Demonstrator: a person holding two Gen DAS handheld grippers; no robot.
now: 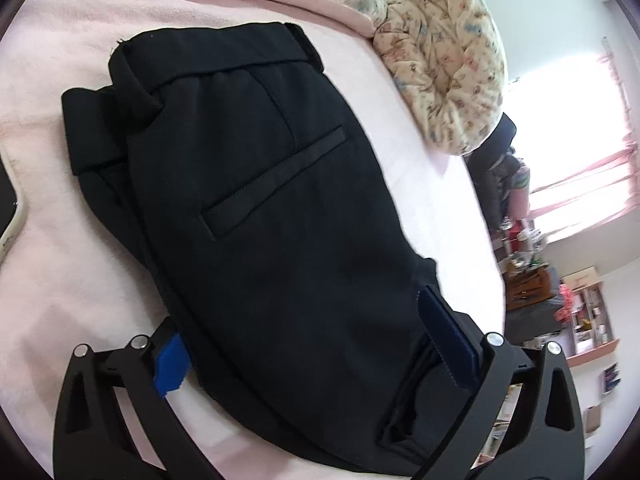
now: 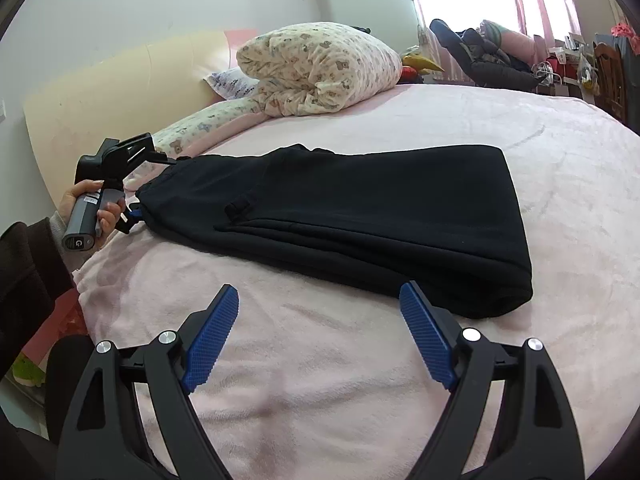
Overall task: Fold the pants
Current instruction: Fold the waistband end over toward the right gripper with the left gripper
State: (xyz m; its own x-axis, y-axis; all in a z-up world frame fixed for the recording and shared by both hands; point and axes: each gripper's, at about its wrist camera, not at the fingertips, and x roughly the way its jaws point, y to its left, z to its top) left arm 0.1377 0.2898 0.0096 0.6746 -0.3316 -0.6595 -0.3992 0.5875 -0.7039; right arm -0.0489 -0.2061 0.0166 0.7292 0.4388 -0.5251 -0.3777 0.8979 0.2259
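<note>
Black pants (image 1: 256,216) lie folded in a stack on the pink bed, back pocket up; they also show in the right wrist view (image 2: 360,224). My left gripper (image 1: 300,344) is open wide, its jaws straddling the near end of the stack, one blue pad (image 1: 448,336) on the fabric. In the right wrist view the left gripper (image 2: 134,184) sits at the pants' left end, held by a hand. My right gripper (image 2: 320,336) is open and empty, just in front of the pants' near edge, above the blanket.
A pink blanket (image 2: 320,400) covers the bed. A rolled floral quilt (image 2: 320,68) and pillows lie at the head. A cream headboard (image 2: 100,92) stands on the left. A dark chair (image 2: 480,56) and cluttered shelves stand by the window.
</note>
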